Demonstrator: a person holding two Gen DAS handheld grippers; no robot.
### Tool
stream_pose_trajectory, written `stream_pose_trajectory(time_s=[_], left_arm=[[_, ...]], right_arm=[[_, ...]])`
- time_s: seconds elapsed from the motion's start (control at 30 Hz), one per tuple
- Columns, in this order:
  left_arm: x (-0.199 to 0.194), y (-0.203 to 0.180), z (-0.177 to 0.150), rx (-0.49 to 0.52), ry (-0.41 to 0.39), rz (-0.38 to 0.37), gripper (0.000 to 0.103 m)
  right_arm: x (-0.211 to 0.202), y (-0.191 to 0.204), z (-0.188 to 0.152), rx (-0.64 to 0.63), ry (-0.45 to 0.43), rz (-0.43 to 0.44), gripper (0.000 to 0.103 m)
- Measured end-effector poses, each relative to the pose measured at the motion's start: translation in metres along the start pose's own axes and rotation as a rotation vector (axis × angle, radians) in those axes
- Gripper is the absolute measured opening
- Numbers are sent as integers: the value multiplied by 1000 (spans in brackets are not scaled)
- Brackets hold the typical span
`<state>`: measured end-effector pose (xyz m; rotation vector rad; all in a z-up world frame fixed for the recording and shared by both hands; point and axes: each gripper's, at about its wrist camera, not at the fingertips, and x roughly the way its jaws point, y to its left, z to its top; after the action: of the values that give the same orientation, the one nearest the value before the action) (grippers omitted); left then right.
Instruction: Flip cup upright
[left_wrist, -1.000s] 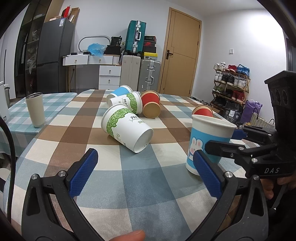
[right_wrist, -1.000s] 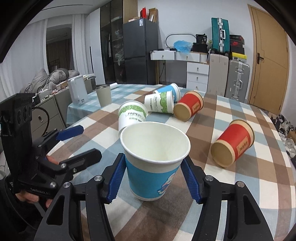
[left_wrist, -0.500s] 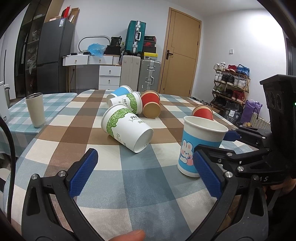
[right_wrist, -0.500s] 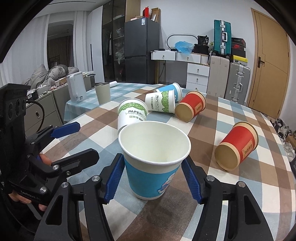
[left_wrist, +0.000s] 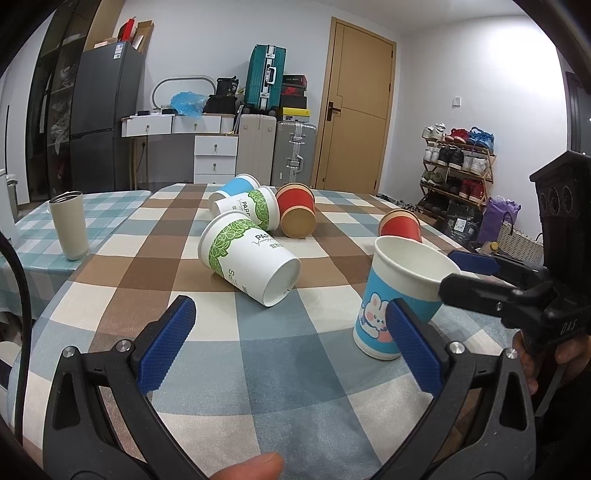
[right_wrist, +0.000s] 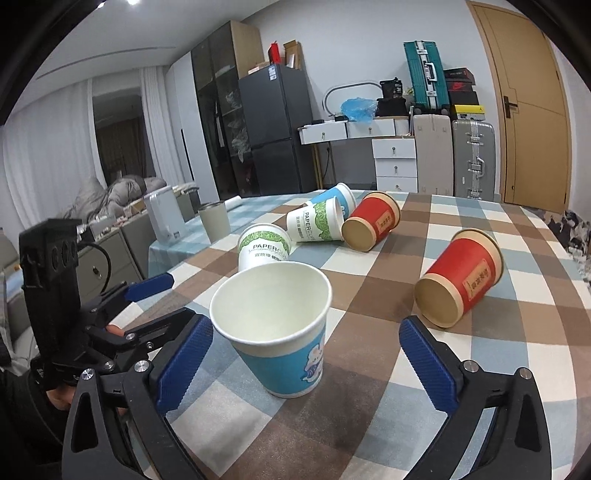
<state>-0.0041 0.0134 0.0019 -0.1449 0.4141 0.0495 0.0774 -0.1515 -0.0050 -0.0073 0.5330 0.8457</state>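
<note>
Right wrist view: blue cup (right_wrist: 280, 332) stands upright on checked table (right_wrist: 480, 369), mouth up, nothing inside. My right gripper (right_wrist: 303, 358) is spread wide around it, pads not touching. Left gripper (left_wrist: 288, 350) also wide, nothing between. Green-leaf cup (left_wrist: 249, 264) lies on its side, w/ other cups beyond.

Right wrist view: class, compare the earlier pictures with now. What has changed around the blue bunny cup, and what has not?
The right gripper has opened: its fingers, earlier close on both sides of the blue bunny cup, now stand wide, and the cup is let go, upright on the table. The left gripper stays open; the five other cups still lie tipped.
</note>
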Motion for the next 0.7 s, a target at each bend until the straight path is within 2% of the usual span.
stream_pose_trajectory(time_s=[0.1, 0.37, 0.7], left_arm=[[-2, -2, -1, 13, -8, -4, 103], [-2, -4, -2, 14, -17, -21, 103], [-6, -13, -5, 45, -24, -34, 103]], right_arm=[[-10, -4, -1, 10, -41, 10, 103], [-29, 1, -10, -40, -83, 16, 103], [-27, 4, -14, -78, -86, 4, 103]])
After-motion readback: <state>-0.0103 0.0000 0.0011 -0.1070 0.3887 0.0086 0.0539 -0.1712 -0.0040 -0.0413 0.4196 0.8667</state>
